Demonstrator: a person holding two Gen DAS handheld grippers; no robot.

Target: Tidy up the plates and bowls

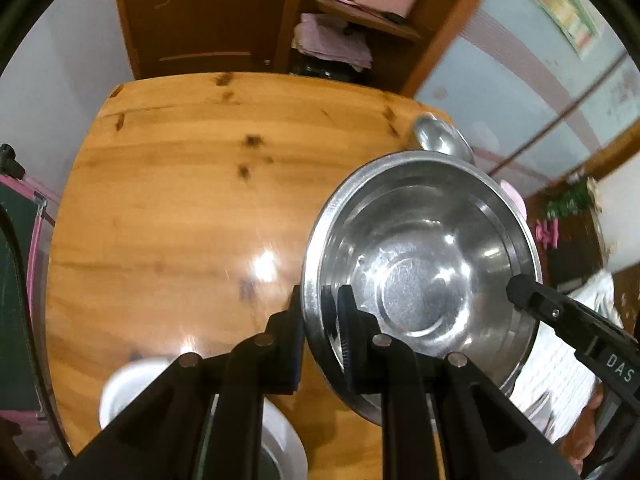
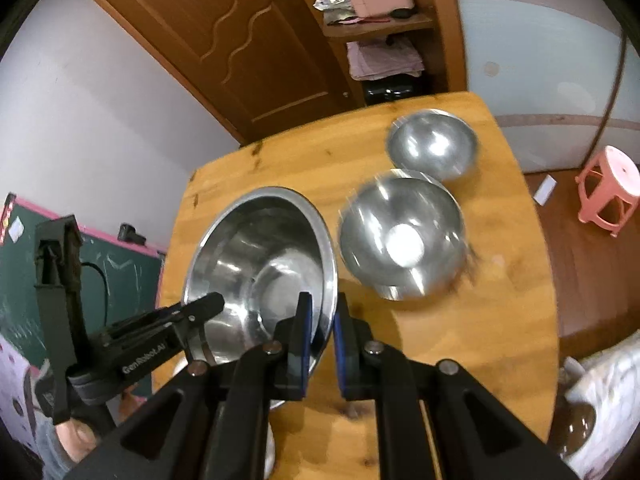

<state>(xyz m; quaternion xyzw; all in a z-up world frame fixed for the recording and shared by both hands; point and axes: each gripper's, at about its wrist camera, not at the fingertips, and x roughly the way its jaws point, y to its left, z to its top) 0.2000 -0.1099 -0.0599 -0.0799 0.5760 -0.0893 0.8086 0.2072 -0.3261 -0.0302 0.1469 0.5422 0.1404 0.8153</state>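
Observation:
A large steel bowl [image 1: 420, 272] hangs tilted above the wooden table [image 1: 180, 184], held at two sides of its rim. My left gripper [image 1: 322, 300] is shut on the near rim, one pad inside and one outside. My right gripper [image 2: 324, 300] is shut on the opposite rim of the same bowl [image 2: 260, 272]. Each gripper shows in the other's view: the right gripper [image 1: 518, 290], the left gripper [image 2: 210, 306]. Two smaller steel bowls stand on the table to the right, a nearer bowl [image 2: 400, 236] and a farther bowl [image 2: 434, 144]. A white bowl [image 1: 132, 384] sits below my left gripper.
A wooden door [image 2: 256, 52] and a shelf with folded cloths [image 2: 384, 60] stand behind the table. A green board [image 2: 120, 280] leans at the left. A pink stool [image 2: 608, 188] is on the floor to the right, and pale fabric [image 2: 608, 392] lies by the table's near right edge.

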